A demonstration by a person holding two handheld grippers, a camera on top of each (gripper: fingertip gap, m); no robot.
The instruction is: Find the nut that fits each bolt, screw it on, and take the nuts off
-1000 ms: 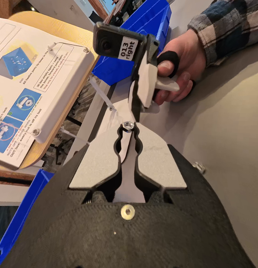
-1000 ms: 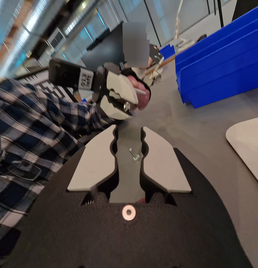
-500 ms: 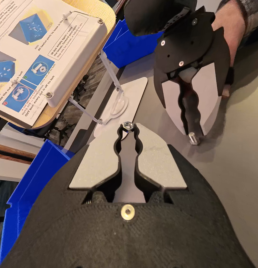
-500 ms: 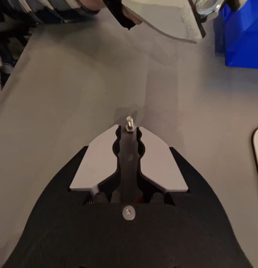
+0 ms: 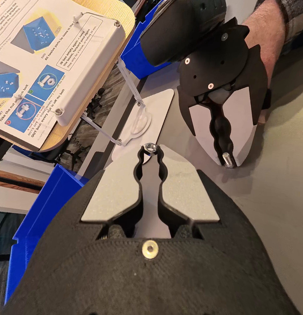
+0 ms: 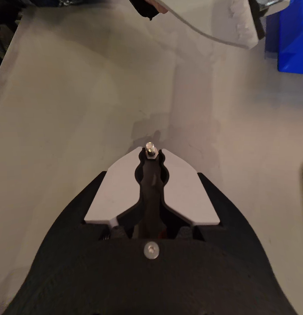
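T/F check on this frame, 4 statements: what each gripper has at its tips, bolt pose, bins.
1. The left gripper pinches a silver hex nut at its fingertips. True.
2. The bolt lies flat on its side. False: it stands head down on the grey table, shank up.
3. The right gripper has its tips around the bolt's head. True.
4. The bins are red. False: the bin is blue.

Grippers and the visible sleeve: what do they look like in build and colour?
Both the left gripper and right gripper share one build: a black, ridged plastic body with a silver screw at the centre, and two flat light-grey fingers edged in black, their inner edges wavy. The person's plaid flannel sleeve shows grey and dark checks. No cables are visible.
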